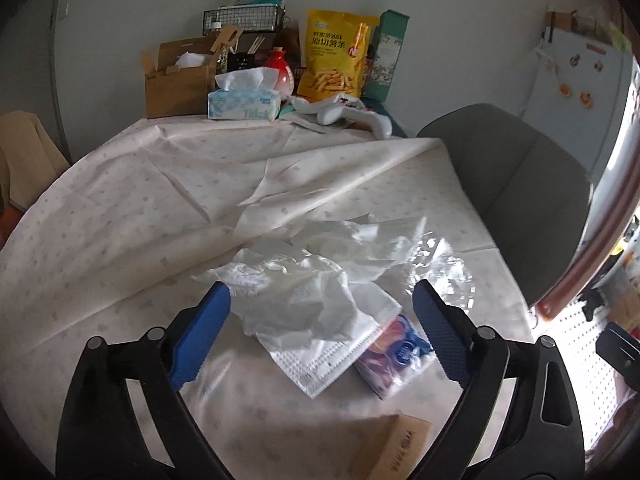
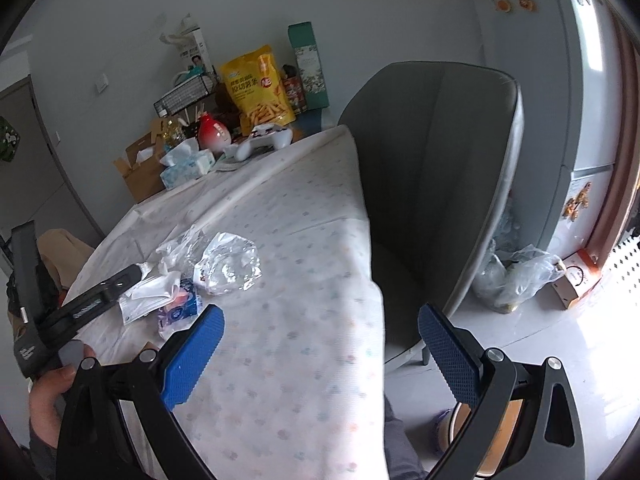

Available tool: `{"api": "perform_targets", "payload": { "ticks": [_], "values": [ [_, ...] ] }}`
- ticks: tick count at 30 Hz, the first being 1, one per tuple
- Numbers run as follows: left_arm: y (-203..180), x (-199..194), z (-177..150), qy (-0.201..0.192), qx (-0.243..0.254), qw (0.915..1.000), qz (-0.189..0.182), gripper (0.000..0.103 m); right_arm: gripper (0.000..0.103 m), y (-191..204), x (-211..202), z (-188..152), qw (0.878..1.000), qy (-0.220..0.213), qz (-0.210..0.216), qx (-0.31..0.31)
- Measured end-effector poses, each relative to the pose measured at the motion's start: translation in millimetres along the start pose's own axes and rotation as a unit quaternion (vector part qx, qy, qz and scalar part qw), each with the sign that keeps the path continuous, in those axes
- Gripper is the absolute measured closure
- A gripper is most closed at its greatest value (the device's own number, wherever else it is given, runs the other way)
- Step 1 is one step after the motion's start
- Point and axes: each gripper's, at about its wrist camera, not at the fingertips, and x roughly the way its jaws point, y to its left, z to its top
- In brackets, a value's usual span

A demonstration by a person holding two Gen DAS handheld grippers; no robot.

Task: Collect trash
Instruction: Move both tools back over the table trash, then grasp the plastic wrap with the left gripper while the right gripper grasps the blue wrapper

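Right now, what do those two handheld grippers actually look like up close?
Each is a black frame ending in two flat blue fingers with a fine dimpled texture. On both the left gripper and the right gripper, silver round pivot pins sit on the black angular linkage arms. The right wrist view shows the left gripper from the side: a dark handle block with small white lettering, with a hand around it.
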Motion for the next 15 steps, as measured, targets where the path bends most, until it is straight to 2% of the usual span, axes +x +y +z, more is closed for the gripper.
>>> {"api": "perform_targets", "payload": {
  "ticks": [3,6,8,9,11,13,15],
  "values": [
    [1.4,7.1,1.1,0.006,0.001,0.9999,0.014,0.025,0.008,6.0,6.9,-0.6,1.000,0.005,0.006,-0.003],
    [6.3,8.0,0.7,0.009,-0.010,0.9997,0.019,0.045,0.008,10.8,13.0,-0.5,1.000,0.011,0.013,-0.005],
    [12.6,4.2,-0.2,0.005,-0.023,0.9996,0.015,0.065,0.008,15.2,16.8,-1.0,1.000,0.014,0.017,-0.009],
    [15.6,2.3,-0.7,0.004,-0.028,0.9995,0.016,0.070,0.008,17.4,18.5,-1.4,1.000,0.016,0.019,-0.011],
    [22.0,-3.0,-1.5,-0.001,-0.039,0.9991,0.016,0.089,0.008,22.1,21.9,-1.9,0.999,0.020,0.023,-0.015],
    [28.9,-8.8,-1.9,-0.005,-0.050,0.9986,0.016,0.098,0.008,27.9,25.3,-2.6,0.999,0.023,0.028,-0.022],
    [36.6,-16.3,-2.5,-0.011,-0.059,0.9981,0.016,0.099,0.008,33.5,27.8,-3.2,0.999,0.025,0.032,-0.030]
  ]
}}
